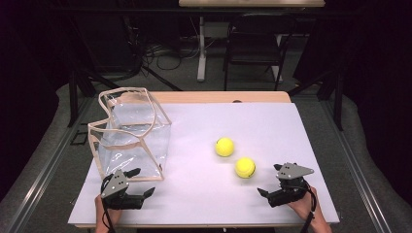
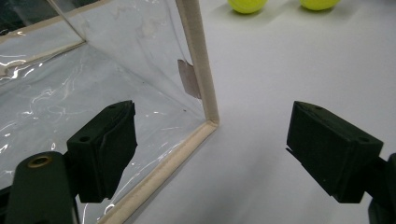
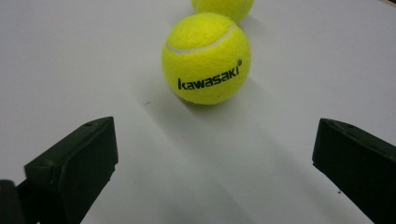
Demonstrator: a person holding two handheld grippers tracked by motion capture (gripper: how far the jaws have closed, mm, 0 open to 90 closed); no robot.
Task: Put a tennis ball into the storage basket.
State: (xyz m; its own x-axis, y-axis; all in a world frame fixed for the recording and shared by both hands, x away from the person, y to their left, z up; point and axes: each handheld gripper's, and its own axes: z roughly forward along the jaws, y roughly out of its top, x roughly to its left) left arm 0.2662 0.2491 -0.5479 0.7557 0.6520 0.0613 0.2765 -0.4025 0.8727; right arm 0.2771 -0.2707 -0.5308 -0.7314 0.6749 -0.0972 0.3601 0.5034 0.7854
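Clear bag at left, two tennis balls at right, both grippers wide open.

The left gripper (image 1: 139,182), jaws apart and empty, sits at the near corner of the clear bag (image 1: 131,131) (beige-trimmed, standing open). Mid-table lie the far ball (image 1: 225,146) and, just beside it, the near ball (image 1: 245,167). The right gripper (image 1: 270,180) faces the near ball, jaws spread, not touching.

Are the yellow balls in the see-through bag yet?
Not yet. Both yellow tennis balls lie on the white table, outside the clear plastic bag. The right gripper is open, aimed at the nearer ball; the left gripper is open by the bag's corner. Everything remains.
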